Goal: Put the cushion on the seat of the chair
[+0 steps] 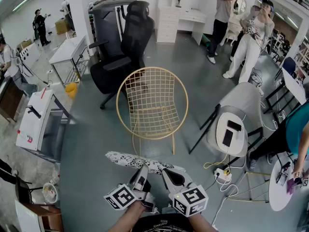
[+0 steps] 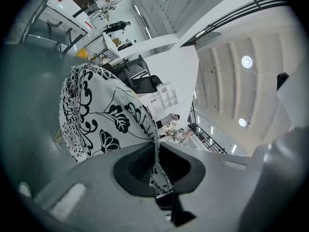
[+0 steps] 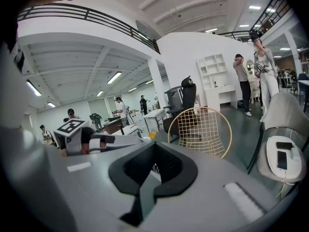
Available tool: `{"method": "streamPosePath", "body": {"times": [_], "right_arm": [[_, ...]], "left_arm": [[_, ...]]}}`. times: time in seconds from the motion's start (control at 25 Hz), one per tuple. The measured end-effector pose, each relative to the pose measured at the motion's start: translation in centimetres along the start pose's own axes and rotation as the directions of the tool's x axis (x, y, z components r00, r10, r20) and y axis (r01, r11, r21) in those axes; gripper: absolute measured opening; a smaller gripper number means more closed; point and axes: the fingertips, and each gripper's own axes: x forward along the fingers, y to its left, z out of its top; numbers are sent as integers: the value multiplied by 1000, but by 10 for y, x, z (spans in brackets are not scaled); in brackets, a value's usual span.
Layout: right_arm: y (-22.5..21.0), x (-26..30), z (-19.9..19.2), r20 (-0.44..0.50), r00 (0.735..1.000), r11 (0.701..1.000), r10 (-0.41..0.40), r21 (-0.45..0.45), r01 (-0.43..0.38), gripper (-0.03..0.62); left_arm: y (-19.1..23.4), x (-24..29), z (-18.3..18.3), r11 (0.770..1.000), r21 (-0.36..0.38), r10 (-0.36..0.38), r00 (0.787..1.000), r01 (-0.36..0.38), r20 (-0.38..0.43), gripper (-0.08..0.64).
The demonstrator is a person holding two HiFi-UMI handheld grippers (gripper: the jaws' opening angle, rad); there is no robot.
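Crosswise, the cushion [image 1: 129, 159] hangs flat, pinched by left claw [image 1: 142, 171] and right claw [image 1: 167, 174].

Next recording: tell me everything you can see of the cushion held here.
The thin, flat, rounded cushion, white fabric with a black floral print, is held roughly level in the air just short of the gold wire chair, not yet on its seat. The left gripper is shut on its near edge, with the fabric pinched between the jaws. The right gripper appears shut on the same edge beside it. It looks soft.
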Motion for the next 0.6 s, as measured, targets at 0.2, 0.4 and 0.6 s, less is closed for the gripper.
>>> {"method": "streamPosePath", "body": {"times": [0.2,0.4,0.6], "right_arm": [[2,0,7,31,999,1000,10,-6,-10,-2],[-9,-2,6,18,1000,1000,-3,3,3,-2],[-31,4,10,16,1000,1000,0,6,0,-2]], "left_arm": [[-1,4,-3,998,-49,-31,1000,31,1,21],[1,8,-5,999,-47,-19,1000,19,2,21],[4,22,-7,998,-56,0,1000,0,10,21]]}}
